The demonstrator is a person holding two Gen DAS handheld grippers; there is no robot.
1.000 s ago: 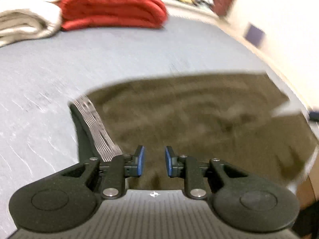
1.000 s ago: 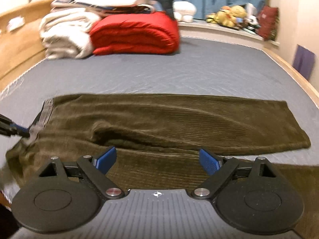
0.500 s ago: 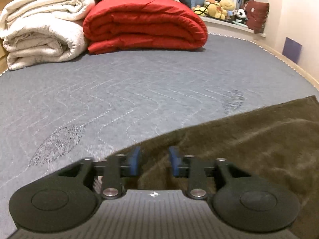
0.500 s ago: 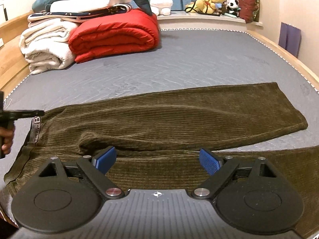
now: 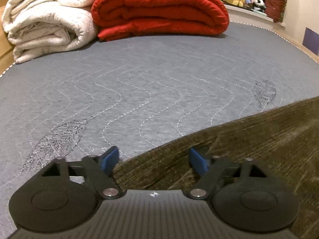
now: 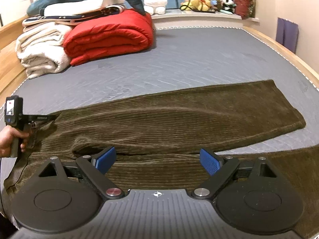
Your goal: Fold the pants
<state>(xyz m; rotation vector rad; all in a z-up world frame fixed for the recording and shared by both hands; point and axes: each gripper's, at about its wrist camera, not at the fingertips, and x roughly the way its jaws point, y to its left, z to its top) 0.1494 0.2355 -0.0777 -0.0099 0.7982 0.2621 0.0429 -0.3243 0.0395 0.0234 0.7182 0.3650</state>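
Olive corduroy pants (image 6: pixel 179 123) are shown laid lengthwise across the grey mattress (image 6: pixel 199 59), legs overlapped but no crosswise fold made, with the left gripper (image 5: pixel 154 159) and right gripper (image 6: pixel 157 159) both spread wide and empty.

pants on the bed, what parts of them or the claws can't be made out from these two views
- Right wrist view: the near leg of the pants is hidden behind the right claw body and cut off at the right edge, so its hem is unseen.
- Right wrist view: the waistband is partly hidden by the hand holding the left claw at the left edge.
- Left wrist view: only a corner of the pants shows; the rest is cut off right and below.
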